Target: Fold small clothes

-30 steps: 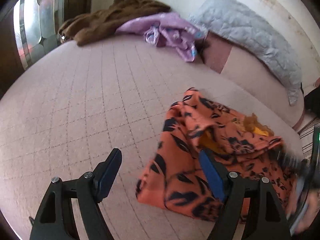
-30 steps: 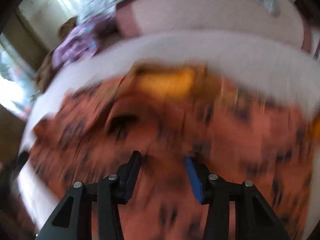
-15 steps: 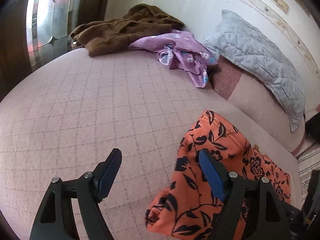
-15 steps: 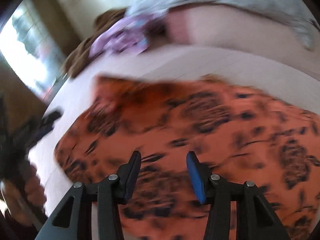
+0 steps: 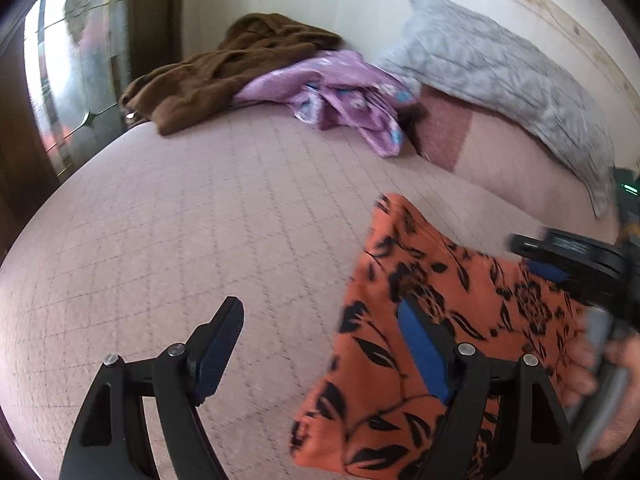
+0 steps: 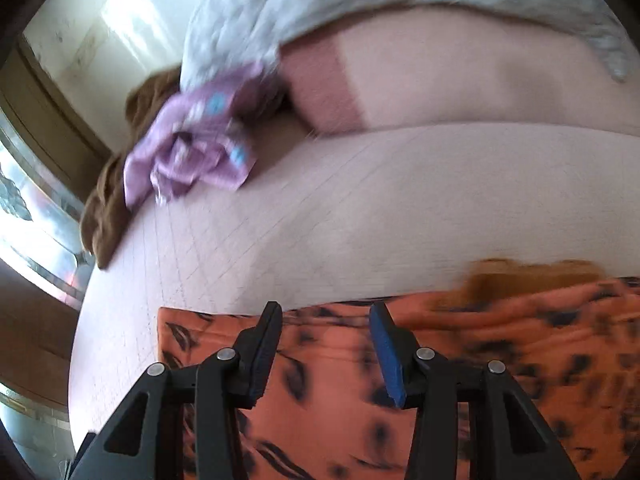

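On the near right part of the pink quilted bedspread (image 5: 200, 220) lies the orange black-flowered garment (image 5: 420, 280) – roughly flattened, one straight edge turned toward the open bed, one corner pointing at the pillows. Looks thin and light, limp rather than stiff, probably a little slick; likely to sag and slide if lifted by one point only. Best taken at the corners or along a hem, both sides at once, so that the fold falls square. Shows an ochre scrap at its far edge in the right wrist view, too blurred to name.

Over its left edge hovers the left gripper (image 5: 320, 308), fingers wide apart, nothing between them, one finger above the print and the other above bare bedspread. Above the cloth's far edge hangs the right gripper (image 6: 325, 310), held by a hand (image 5: 600, 380) – fingers part-way apart after just closing a touch, no fabric pinched between them.

Farther off, well apart from the work, at the head of the bed: a crumpled brown garment (image 5: 220, 72), a purple flowered garment (image 5: 340, 92) touching it, and a grey quilted pillow (image 5: 500, 68) against the wall.
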`<action>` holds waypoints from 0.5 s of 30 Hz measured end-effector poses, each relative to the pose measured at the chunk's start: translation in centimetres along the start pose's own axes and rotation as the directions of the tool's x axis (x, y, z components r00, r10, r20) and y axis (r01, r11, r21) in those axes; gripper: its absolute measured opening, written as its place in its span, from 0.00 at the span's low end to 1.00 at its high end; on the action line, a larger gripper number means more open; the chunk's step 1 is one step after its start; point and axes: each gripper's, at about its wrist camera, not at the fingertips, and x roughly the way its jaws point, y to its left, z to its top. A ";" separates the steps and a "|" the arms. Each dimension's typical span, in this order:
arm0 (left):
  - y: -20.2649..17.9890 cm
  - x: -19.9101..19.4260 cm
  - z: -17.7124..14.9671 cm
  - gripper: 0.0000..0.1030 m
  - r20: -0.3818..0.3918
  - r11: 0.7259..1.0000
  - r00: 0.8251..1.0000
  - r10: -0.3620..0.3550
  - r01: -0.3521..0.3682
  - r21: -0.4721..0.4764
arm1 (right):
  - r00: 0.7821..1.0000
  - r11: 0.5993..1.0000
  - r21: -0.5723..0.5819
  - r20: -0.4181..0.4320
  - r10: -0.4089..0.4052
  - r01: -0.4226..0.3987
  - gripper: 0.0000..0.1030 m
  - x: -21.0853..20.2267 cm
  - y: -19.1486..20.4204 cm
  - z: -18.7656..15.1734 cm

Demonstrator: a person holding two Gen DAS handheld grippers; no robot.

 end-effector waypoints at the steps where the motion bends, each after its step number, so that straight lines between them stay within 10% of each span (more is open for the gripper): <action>1: -0.4 0.1 -0.2 0.78 -0.005 1.000 1.000 0.000 0.000 0.017 | 1.000 1.000 0.006 0.014 -0.010 0.010 0.47 -1.4 -1.6 -0.4; 7: -2.5 2.6 -2.5 0.78 -0.087 0.979 0.989 0.122 -0.106 0.176 | 0.972 0.972 0.093 0.073 -0.222 0.215 0.47 -9.7 -13.3 -4.1; 10: -2.6 3.6 -3.4 0.88 -0.062 0.971 0.987 0.148 -0.133 0.198 | 0.957 0.935 0.206 -0.027 -0.289 0.288 0.42 -11.2 -20.4 -7.2; 15: -2.0 1.2 -3.8 0.87 -0.027 0.969 0.989 0.142 -0.134 0.207 | 0.983 0.935 0.312 0.021 -0.184 0.169 0.34 -15.7 -23.2 -10.7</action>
